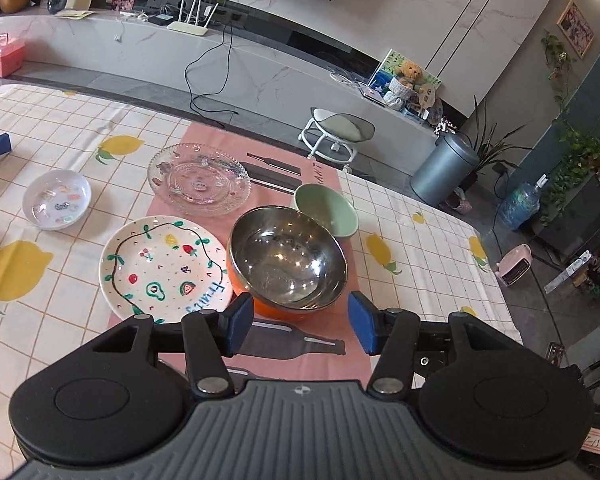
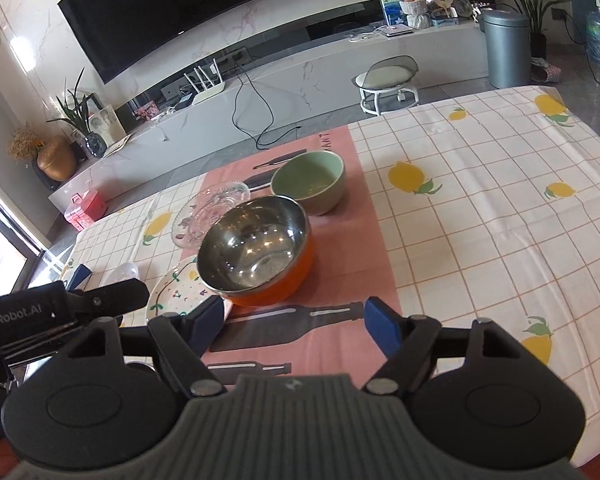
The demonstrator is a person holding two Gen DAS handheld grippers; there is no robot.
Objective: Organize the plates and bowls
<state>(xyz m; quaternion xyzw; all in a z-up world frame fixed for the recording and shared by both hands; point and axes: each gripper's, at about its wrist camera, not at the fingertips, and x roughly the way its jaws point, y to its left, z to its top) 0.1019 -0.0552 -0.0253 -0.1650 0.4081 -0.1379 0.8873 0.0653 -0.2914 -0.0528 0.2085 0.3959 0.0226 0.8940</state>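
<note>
So far I see nothing stacked: the steel bowl (image 1: 287,255) and green bowl (image 1: 327,209) sit apart on the pink mat (image 1: 300,344), the fruit plate (image 1: 165,268), glass plate (image 1: 199,179) and small dish (image 1: 57,199) spread over the tabletop (image 1: 420,232). My left tool (image 1: 296,322) and right tool (image 2: 294,322) both hover spread and empty, just short of the steel bowl. All sorting, I judge, remains.
</note>
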